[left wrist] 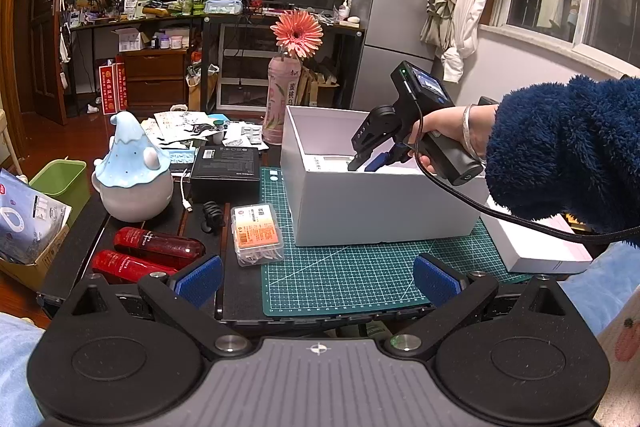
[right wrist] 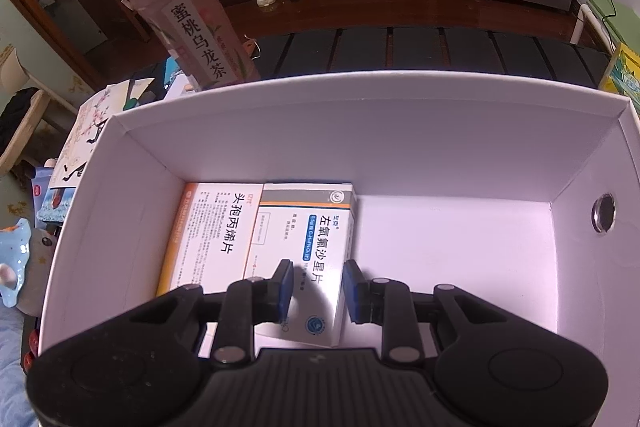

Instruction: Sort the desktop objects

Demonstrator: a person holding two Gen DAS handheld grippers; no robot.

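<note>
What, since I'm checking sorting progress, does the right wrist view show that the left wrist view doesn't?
Only right wrist: the floor of the white box plainly, with the orange-striped medicine box and blue-labelled medicine box side by side. Only left wrist: green cutting mat, clear plastic case, black box, the open left gripper. Both: white box, flower bottle, right gripper, jaws apart inside it.

Warm indoor light, evenly bright; both views sharp. Fisheye bends edges, corners vignette black. The white box (right wrist: 400,131) glares slightly; short shadow under the hand-held gripper (right wrist: 318,285).
</note>
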